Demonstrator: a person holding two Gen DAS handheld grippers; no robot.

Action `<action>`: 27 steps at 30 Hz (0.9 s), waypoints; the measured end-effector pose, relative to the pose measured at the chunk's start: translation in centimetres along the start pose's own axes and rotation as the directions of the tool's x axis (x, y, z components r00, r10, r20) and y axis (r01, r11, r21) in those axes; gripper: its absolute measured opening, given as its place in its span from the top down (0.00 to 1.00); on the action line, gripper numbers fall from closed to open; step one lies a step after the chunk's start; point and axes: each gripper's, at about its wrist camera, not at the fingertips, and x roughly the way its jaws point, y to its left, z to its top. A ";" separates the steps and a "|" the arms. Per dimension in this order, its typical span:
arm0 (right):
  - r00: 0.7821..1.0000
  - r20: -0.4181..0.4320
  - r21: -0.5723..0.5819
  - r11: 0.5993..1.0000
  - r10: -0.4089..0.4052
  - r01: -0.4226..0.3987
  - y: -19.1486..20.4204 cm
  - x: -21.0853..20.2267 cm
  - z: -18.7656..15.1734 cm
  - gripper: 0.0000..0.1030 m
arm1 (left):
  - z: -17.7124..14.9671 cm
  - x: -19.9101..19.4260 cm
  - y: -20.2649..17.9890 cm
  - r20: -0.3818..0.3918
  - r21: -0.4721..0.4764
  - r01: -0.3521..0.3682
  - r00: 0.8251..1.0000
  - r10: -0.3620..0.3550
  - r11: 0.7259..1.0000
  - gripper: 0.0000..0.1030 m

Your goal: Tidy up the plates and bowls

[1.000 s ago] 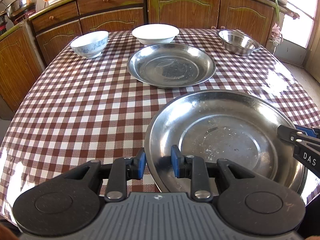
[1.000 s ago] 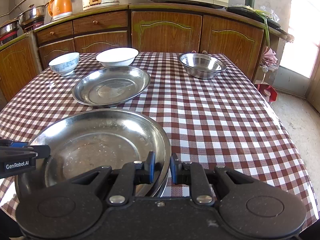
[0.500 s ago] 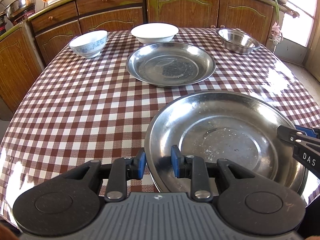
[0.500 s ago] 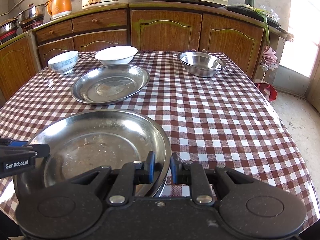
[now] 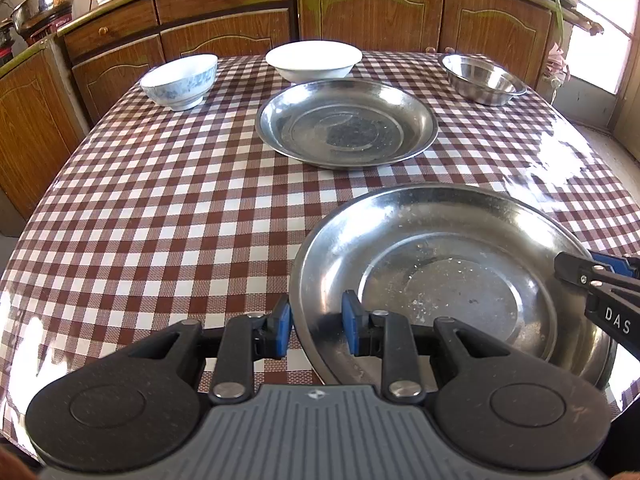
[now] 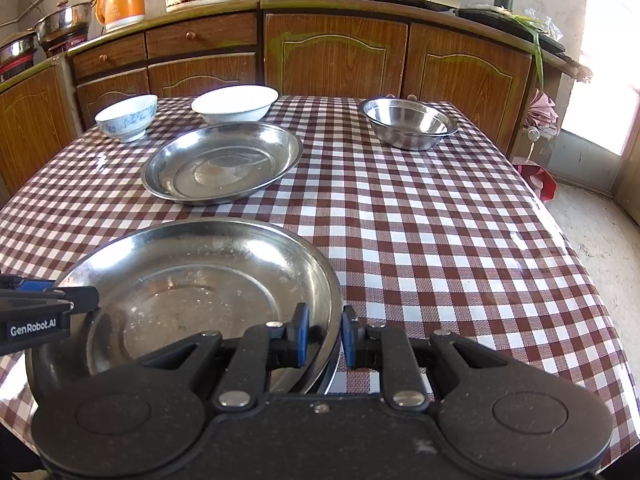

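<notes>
Plates and bowls are spread out on a table covered with a red and white checked cloth [image 5: 160, 216]. One big metal plate [image 5: 448, 280] is found at the near edge of the table, and everything else is told from it.

The big metal plate is gripped on both sides. Its left rim is pinched by the left gripper [image 5: 314, 328], with one blue pad [image 5: 352, 322] seen inside the plate and the other outside it, so the fingers are kept narrow. Its right rim is pinched the same way by the right gripper [image 6: 323, 338], whose fingers are also kept narrow around the thin metal edge. In the left wrist view, the tip of the right gripper is seen over the plate's far right rim. The plate looks tilted a little, though it cannot be told if it is lifted off the cloth.

Behind the big metal plate, near the middle of the table, a second metal plate [image 5: 346, 122] is laid flat on the cloth, well apart from it. Just behind that second plate a wide white bowl [image 5: 314, 58] is set. Far behind the big plate and to its left, a white bowl with a blue pattern [image 5: 180, 80] is seen. Far behind it and to its right, a small metal bowl [image 5: 482, 78] is placed near the table's back corner.

Brown wooden cupboards [image 6: 336, 56] are seen behind the table.
</notes>
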 end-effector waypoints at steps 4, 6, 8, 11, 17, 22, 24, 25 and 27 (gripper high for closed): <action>1.000 -0.006 -0.009 1.000 -0.001 0.001 0.2 0.3 -0.1 0.77 | 0.0 0.2 0.0 0.001 0.000 -0.005 1.000 0.005 1.000 0.73; 1.000 -0.009 -0.015 1.000 -0.003 0.003 0.3 0.4 -0.1 0.75 | 0.1 0.3 0.1 0.000 0.000 -0.003 1.000 0.003 1.000 0.73; 1.000 -0.016 -0.022 1.000 -0.006 0.006 0.4 0.5 -0.1 0.74 | 0.1 0.3 0.1 0.001 0.001 -0.005 1.000 0.005 1.000 0.73; 1.000 -0.024 -0.028 1.000 0.002 -0.003 0.4 0.7 -0.1 0.72 | 0.0 0.5 0.3 -0.007 0.001 -0.008 1.000 0.008 1.000 0.72; 1.000 -0.015 -0.028 1.000 0.004 -0.005 0.2 0.5 0.0 0.65 | -0.1 0.8 0.3 -0.016 -0.001 -0.008 1.000 0.008 1.000 0.72; 1.000 0.012 -0.011 1.000 0.003 -0.003 -0.3 0.0 0.3 0.49 | 0.3 0.6 1.0 -0.017 -0.036 -0.001 1.000 0.000 0.999 0.71; 1.000 0.022 0.002 1.000 0.006 -0.006 -0.5 -0.3 0.6 0.47 | 0.4 0.4 1.1 -0.014 -0.045 0.000 1.000 0.000 0.999 0.71; 1.000 0.026 0.006 1.000 0.010 -0.010 -0.5 -0.4 0.7 0.44 | 0.5 0.3 1.1 -0.011 -0.048 -0.001 1.000 0.000 0.999 0.71; 0.999 0.034 0.005 1.000 0.016 -0.016 -0.5 -0.6 1.0 0.38 | 0.7 0.1 1.2 -0.009 -0.055 -0.003 1.000 0.003 0.998 0.69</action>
